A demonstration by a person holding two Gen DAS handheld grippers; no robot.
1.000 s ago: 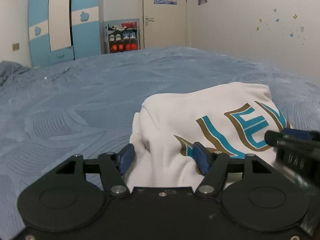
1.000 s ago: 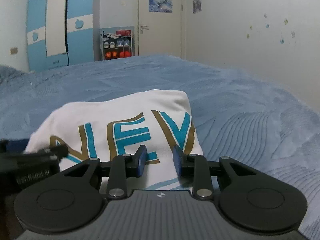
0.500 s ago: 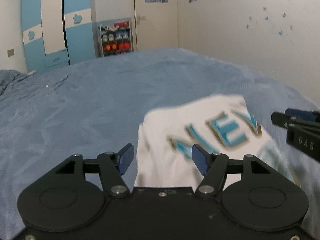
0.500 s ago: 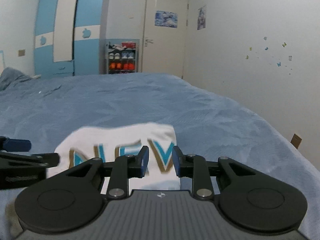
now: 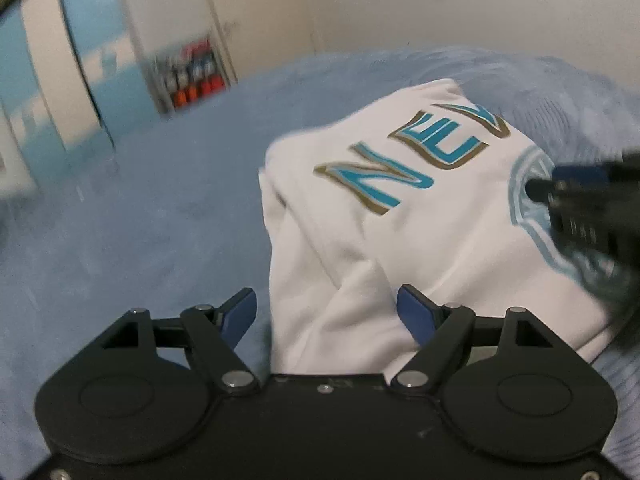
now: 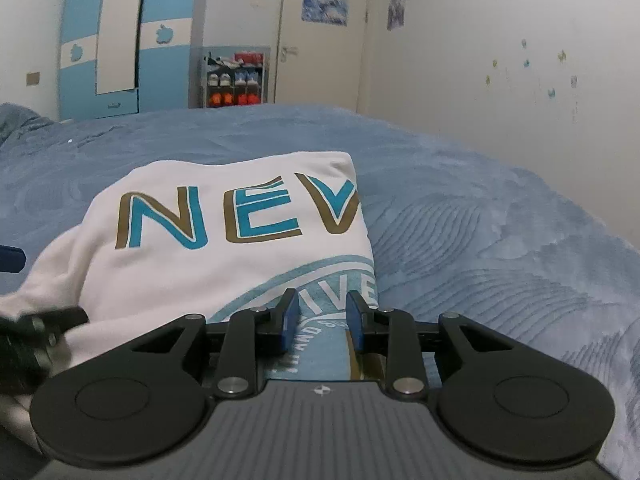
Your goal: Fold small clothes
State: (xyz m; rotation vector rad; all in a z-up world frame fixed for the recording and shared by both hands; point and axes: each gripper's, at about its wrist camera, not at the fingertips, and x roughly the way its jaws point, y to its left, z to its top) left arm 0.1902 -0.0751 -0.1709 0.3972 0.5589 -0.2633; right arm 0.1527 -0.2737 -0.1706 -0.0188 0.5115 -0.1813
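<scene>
Here the white shirt (image 6: pixel 224 264) lies folded on the blue bed (image 6: pixel 500 240), print side up, and both tongs sit at its near edge. The left gripper (image 5: pixel 326 314) has its blue pads spread wide; the shirt's rumpled near-left corner bulges up between them, and neither pad appears to press it. The right gripper (image 6: pixel 322 322) is over the shirt's near-right part, its pads a narrow gap apart with the printed cloth showing between them; they look just above the fabric rather than pinching it, though contact underneath cannot be judged. From the left camera the right gripper crosses the shirt's right side, blurred.

Beyond the shirt, past the bed's far end, stand a blue-and-white wardrobe (image 6: pixel 120 40), a shoe rack (image 6: pixel 236 80) and a door (image 6: pixel 320 32) carrying a poster (image 6: pixel 325 9). Small stickers (image 6: pixel 552 92) dot the wall to the shirt's right.

The shirt reads "NEV" in teal letters edged with gold, an accent-like mark above the E; below, a pale blue ring holds "IVE", the rest hidden.
</scene>
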